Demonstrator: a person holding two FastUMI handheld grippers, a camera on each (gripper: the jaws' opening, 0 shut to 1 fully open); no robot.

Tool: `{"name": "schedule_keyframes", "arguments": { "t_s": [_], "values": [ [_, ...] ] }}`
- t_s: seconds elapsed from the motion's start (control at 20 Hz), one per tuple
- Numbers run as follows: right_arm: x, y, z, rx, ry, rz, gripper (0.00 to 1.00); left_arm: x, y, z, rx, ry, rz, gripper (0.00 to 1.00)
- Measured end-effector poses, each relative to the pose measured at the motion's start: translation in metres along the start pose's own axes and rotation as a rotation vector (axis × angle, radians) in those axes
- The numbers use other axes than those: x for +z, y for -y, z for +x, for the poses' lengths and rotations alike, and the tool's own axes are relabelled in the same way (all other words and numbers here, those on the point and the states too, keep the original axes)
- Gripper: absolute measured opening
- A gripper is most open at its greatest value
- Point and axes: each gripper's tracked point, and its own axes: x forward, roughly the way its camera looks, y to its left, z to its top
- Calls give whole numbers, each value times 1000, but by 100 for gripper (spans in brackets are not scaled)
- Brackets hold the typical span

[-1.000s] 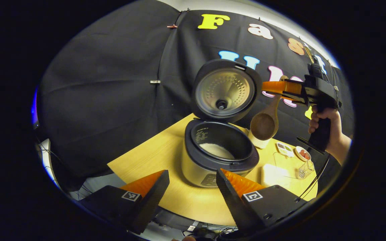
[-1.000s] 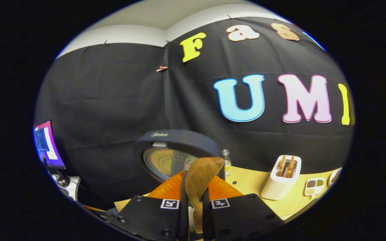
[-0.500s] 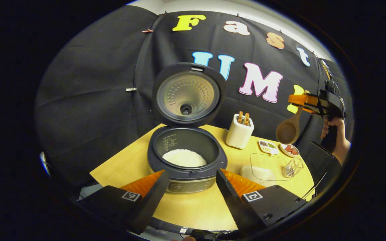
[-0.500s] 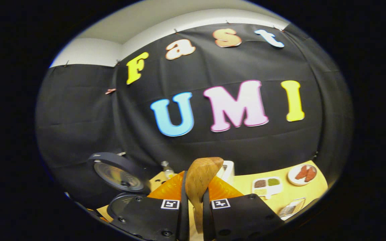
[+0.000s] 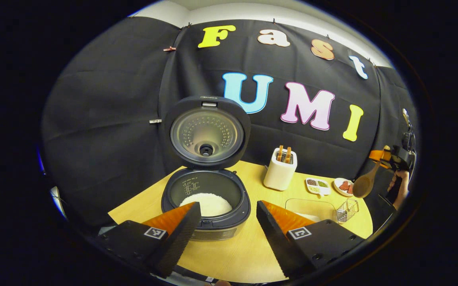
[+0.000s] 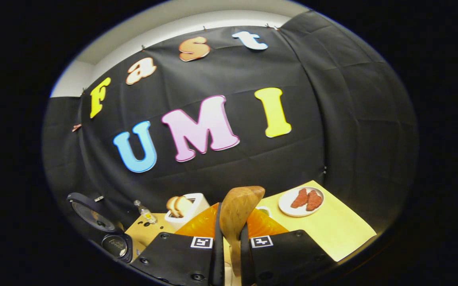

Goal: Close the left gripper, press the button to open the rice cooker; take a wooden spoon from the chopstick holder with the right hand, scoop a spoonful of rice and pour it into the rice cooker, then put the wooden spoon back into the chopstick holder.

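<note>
I am holding the right gripper [image 6: 229,238] with its fingers clenched on the handle of the wooden spoon [image 6: 237,214]; in the right gripper view the handle end is rising upright between them. In the left gripper view the spoon is hanging bowl-down from that gripper [image 5: 380,155], long axis running down and toward the chopstick holder [image 5: 280,173], well clear of the desk [image 5: 233,254]. The holder is standing to the left of the fingers and below them, just behind their edge in the right gripper view, two wooden utensils sticking out of its slot. By my reading the return step is in hand, and the spoon is going to need carrying left, then lowering bowl first.

I am keeping the left gripper [image 5: 229,228] released, fingers spread wide, near the rice cooker [image 5: 206,206], whose lid is standing open over white rice. The right hand [image 5: 396,188] is plainly the nearer to the holder.

Materials: smooth rounded wood; a white, glossy, round-cornered holder; a dark cooker rim with a dimpled metal lid plate; a pale wood-grain desk.
</note>
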Motion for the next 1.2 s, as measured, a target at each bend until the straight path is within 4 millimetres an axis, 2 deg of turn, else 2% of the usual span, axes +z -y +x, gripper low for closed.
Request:
{"name": "schedule_keyframes", "arguments": {
  "t_s": [0.15,0.2,0.4,0.5,0.55,0.6,0.75,0.8,0.85,1.05,1.2],
  "values": [
    [-8,44,17,-59,-19,55,19,7,13,-6,31,20,-3,95],
    [-12,59,11,-77,-24,67,20,8,17,-7,39,23,-6,95],
    [-30,95,29,-130,-64,126,20,2,36,-11,68,5,-23,95],
    [-44,103,36,-138,-94,152,20,0,40,-11,87,-2,-37,95],
    [-51,107,40,-138,-110,150,15,0,41,-12,99,-2,-44,95],
    [-60,111,41,-143,-126,140,20,2,42,-12,111,1,-52,95],
    [-84,122,47,-167,-165,133,20,9,38,-15,147,17,-63,96],
    [-91,125,49,-176,-174,155,15,13,35,-16,157,28,-62,95],
    [-96,127,51,-185,-186,183,20,16,32,-18,167,36,-61,95],
    [-113,142,58,-241,-206,221,20,34,13,-18,199,77,-71,96],
    [-123,148,57,-273,-211,215,22,57,-6,-17,215,124,-65,95]
  ]
}}
